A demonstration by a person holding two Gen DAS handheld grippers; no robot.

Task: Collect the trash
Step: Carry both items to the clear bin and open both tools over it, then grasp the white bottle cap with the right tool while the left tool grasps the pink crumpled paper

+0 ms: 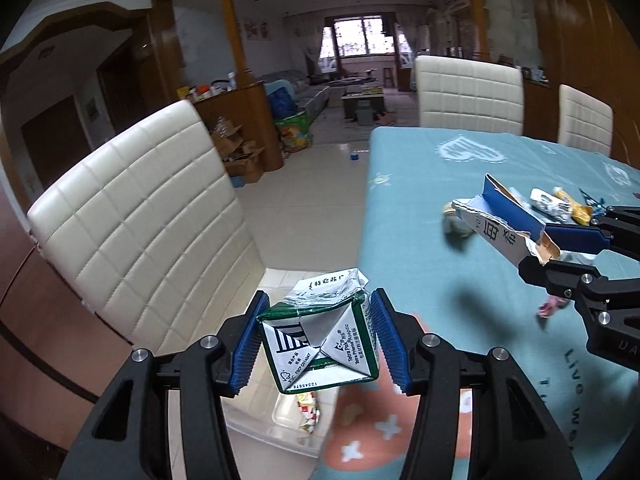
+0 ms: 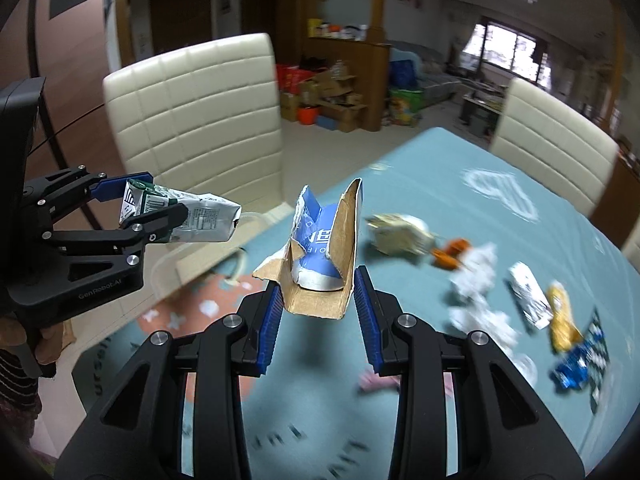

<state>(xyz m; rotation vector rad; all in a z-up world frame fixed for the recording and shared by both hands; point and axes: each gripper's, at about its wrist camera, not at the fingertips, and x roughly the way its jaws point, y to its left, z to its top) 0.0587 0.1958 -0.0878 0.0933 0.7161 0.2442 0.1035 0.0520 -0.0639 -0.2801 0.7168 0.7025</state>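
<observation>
Two loads in carry: left gripper [image 1: 316,338] clamps a green carton [image 1: 320,344] past the table [image 1: 440,184] edge, bin [image 1: 288,412] below at 6 o'clock; right gripper [image 2: 316,312] clamps torn blue box [image 2: 320,248] over the table. Next, I judge: centre each over the bin, release; wrappers [image 2: 528,296] remain at 3 o'clock.

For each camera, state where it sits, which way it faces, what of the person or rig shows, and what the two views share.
Left wrist: sits on the left tongs, looking past the table edge toward a white chair and the living room; its tongs clamp a green milk carton; the right tongs enter at right.
Right wrist: sits on the right tongs, looking across the blue tablecloth; they grip a torn blue carton; the left tongs and a hand show at left.
Shared: both cartons, both tongs, tablecloth, chairs.
</observation>
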